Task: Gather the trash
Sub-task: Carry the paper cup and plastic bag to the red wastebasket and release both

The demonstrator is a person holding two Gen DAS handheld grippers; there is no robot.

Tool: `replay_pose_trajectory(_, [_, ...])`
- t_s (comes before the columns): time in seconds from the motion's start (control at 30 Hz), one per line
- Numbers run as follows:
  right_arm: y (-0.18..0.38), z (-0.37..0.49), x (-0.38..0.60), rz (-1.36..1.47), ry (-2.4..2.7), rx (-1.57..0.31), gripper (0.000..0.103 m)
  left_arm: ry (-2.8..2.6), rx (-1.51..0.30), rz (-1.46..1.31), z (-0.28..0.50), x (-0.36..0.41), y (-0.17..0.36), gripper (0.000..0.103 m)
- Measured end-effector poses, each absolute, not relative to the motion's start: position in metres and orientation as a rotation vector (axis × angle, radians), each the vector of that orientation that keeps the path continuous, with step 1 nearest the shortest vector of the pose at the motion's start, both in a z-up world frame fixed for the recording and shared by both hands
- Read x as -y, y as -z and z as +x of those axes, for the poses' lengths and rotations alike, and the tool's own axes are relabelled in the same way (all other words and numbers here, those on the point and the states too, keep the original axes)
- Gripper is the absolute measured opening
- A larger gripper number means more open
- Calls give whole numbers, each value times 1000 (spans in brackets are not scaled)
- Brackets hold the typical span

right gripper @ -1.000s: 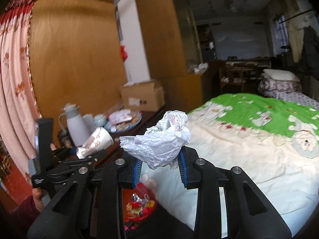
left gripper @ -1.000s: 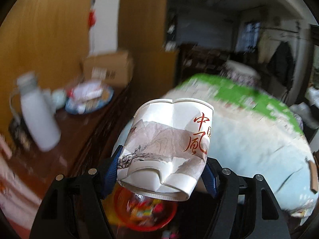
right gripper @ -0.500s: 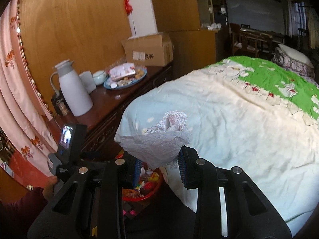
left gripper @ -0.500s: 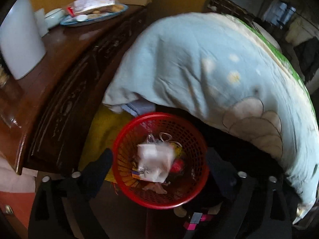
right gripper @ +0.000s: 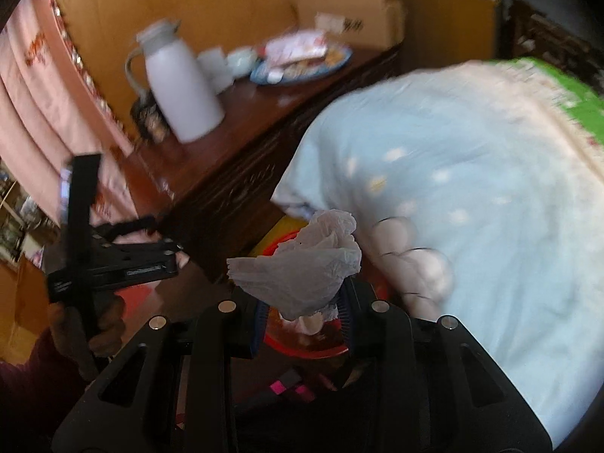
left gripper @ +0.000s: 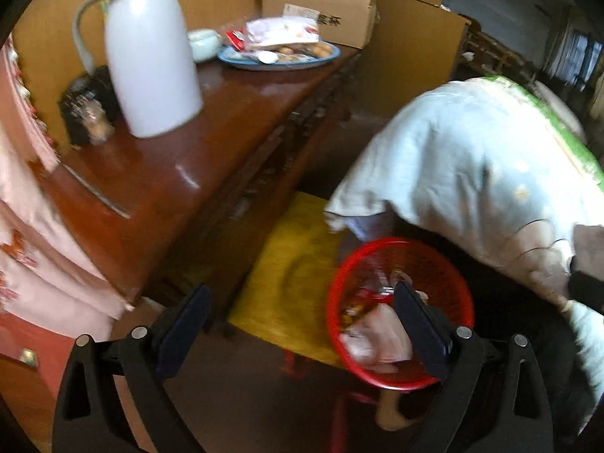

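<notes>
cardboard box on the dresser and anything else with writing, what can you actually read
Cardboard box: dark printed characters beside a white label, too blurred to read.
Snack packet on the blue plate: print blurred, unreadable.
Left gripper body: small white lettering, too small to read.
Nothing else legible.

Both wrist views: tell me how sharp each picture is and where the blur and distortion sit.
Left wrist view: fisheye bends the cabinet top; the white jug is smeared and the red basket is soft, while the open left gripper is sharper. Right wrist view: heavy motion blur over the quilt and jug; the crumpled tissue between the opening right gripper fingers stays crisp.
</notes>
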State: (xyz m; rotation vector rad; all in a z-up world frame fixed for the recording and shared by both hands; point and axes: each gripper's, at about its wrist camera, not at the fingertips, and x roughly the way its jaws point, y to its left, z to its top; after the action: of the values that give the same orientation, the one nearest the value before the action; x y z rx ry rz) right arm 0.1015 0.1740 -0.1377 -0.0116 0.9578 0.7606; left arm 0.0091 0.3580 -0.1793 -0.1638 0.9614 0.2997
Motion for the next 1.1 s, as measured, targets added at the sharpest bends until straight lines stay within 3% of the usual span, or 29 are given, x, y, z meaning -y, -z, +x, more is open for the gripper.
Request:
replay_pose_trajectory(0.03, [144, 106, -181, -18, -769, -982, 40, -296, -963, -156, 8, -358, 179, 95])
replay_pose_trajectory(0.1, [155, 115, -195, -52, -750, -1006, 56, -286, -967, -147, 8, -357, 183, 95])
replay_pose_trajectory(0.37, [155, 116, -200, -70, -737, -982, 64, -273, -964, -106, 5, -349, 184, 96])
replay_pose_trajectory(0.5, [153, 117, -197, -52, -751, -972, 82, -276, -975, -106, 5, -348, 187, 96])
replay_pose_trajectory(1.1, [125, 63, -151, -70, -607, -957, 82, -205, -922, 23, -25, -303, 150, 96])
